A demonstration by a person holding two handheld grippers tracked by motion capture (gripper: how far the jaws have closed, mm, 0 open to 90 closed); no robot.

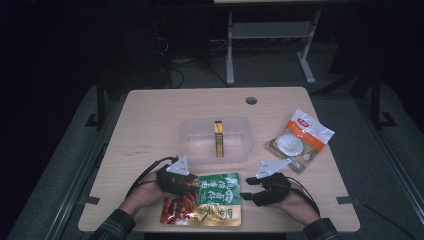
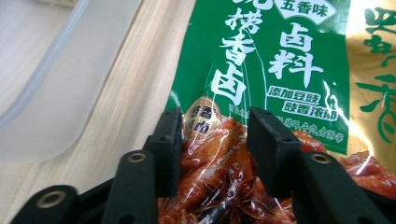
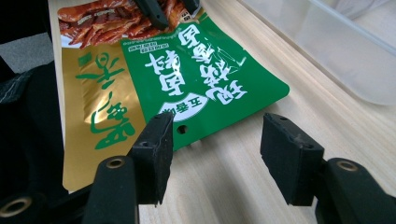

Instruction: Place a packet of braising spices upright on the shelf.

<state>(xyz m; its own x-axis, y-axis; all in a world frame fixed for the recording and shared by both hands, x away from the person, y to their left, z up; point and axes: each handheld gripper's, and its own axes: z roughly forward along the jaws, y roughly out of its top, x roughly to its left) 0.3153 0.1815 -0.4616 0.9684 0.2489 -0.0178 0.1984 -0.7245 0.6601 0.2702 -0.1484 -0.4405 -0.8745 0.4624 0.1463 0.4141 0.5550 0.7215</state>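
From the high view, the green and gold snack pouch lies flat at the near edge of the desk, long axis running left to right, with the red food picture at its left end and the green printed part toward the right. The left hand-held gripper sits on the pouch's upper left corner, and the right hand-held gripper is just off its right edge, pointing in at it. Right behind the pouch is a clear plastic tub with a yellow and red stick pack inside, so there's not much room on the far side. A white and orange bag lies off to the right, well apart.

Left gripper view: jaws are partway apart, straddling the pouch over the red food print. Can't tell if the pads actually press on the film. The tub's edge is up on the left.

Right gripper view: jaws are open with nothing in them, bare desk between the pads. The pouch's green end with its hang hole is just in front, its edge by the left-hand pad. The tub sits beyond on the right.
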